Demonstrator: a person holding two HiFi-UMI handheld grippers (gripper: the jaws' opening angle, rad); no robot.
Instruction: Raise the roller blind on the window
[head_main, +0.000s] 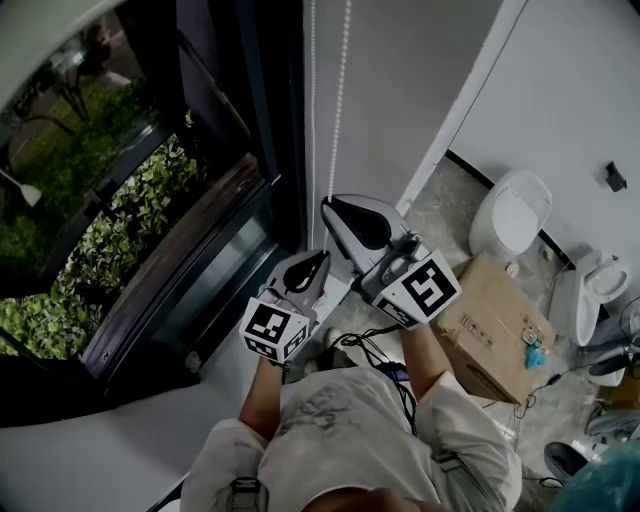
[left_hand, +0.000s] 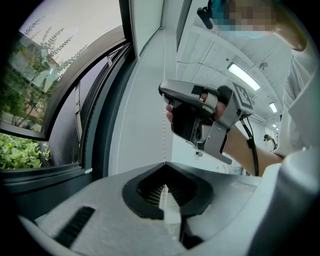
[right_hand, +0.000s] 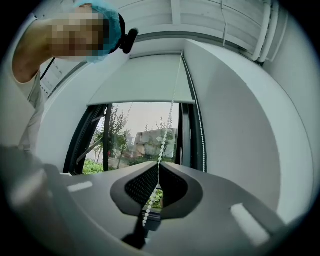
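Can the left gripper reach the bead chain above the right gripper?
Likely yes: the bead chain hangs bare above the right gripper, but the left gripper, shut on it below, must release first.

The roller blind and bead chain are white, the window frame is black, the bushes outside it are green, and the left gripper and right gripper are grey with black-and-white squares.
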